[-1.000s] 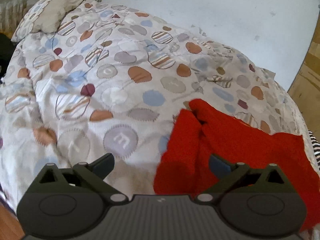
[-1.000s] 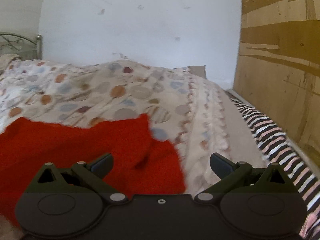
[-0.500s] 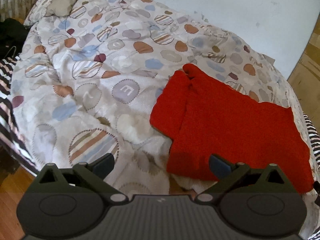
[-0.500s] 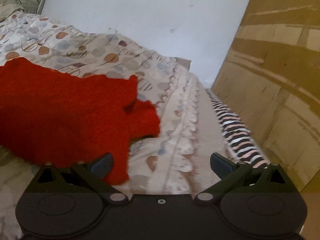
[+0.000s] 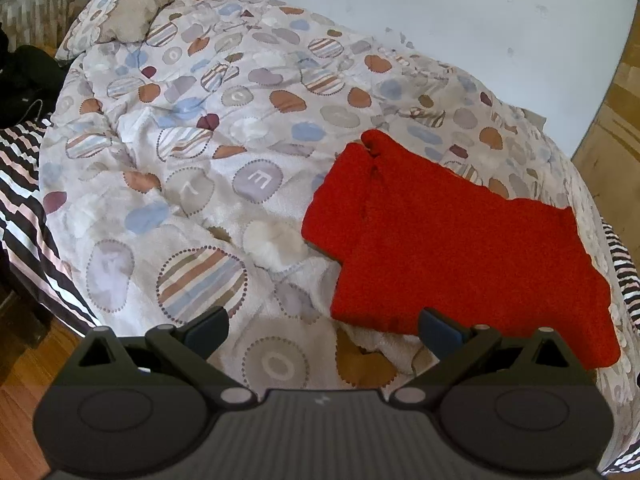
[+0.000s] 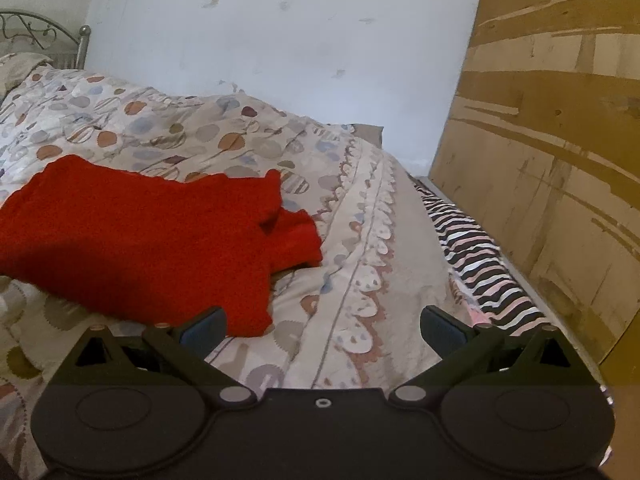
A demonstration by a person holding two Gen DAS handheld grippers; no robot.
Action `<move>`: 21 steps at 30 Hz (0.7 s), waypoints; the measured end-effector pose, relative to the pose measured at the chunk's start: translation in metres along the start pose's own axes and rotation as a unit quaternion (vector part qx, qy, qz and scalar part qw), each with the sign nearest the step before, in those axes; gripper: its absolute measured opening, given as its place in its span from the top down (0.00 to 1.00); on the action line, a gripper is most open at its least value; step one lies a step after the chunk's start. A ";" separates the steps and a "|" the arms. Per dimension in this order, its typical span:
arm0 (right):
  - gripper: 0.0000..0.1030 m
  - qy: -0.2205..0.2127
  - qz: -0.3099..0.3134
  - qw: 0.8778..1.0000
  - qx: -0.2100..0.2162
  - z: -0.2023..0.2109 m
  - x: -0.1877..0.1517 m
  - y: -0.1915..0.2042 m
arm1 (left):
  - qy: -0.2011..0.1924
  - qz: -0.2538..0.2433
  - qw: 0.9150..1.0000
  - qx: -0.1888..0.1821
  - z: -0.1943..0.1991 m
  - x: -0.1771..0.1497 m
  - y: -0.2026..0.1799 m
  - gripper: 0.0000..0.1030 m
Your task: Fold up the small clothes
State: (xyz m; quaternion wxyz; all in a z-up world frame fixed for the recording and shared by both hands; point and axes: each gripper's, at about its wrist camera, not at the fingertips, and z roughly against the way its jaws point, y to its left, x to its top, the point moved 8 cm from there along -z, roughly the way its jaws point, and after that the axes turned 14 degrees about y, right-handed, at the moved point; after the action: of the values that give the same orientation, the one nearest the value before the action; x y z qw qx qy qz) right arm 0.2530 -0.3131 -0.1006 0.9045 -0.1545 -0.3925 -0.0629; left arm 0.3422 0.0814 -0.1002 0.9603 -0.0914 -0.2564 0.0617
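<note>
A red knitted garment (image 5: 452, 236) lies spread flat on the patterned quilt (image 5: 208, 152), toward the bed's right side. It also shows in the right wrist view (image 6: 140, 236), at the left, with one short sleeve sticking out to the right. My left gripper (image 5: 322, 326) is open and empty, held above the bed's near edge, just short of the garment's near hem. My right gripper (image 6: 322, 326) is open and empty, above the quilt to the right of the garment's near corner.
A pillow (image 5: 136, 12) and metal headboard (image 6: 36, 36) are at the far left. A striped sheet (image 6: 480, 256) runs along the bed's right edge beside a wooden panel (image 6: 560, 160). Wooden floor (image 5: 20, 392) shows at lower left. A white wall (image 6: 280, 60) is behind.
Both grippers have pulled back and up from the garment, staying open. The red garment now lies released and spread out on the quilt.
</note>
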 end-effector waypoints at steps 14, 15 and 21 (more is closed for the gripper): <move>0.00 -0.055 0.043 0.991 0.113 -0.020 0.037 0.084 | -0.020 0.064 0.995 -0.076 -0.031 0.015 0.000 0.00; 0.00 -0.056 0.044 0.991 0.115 -0.027 0.045 0.091 | -0.023 0.066 0.994 -0.080 -0.034 0.019 0.000 0.00; 0.00 -0.067 0.041 0.990 0.121 -0.057 0.082 0.123 | -0.043 0.059 0.994 -0.076 -0.051 0.059 0.001 0.00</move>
State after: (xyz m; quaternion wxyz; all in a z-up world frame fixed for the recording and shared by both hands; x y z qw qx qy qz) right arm 0.3778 -0.2150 -0.1058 0.8899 -0.0638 -0.4506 0.0328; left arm 0.4186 0.0847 -0.1151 0.9331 -0.1766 -0.2961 0.1021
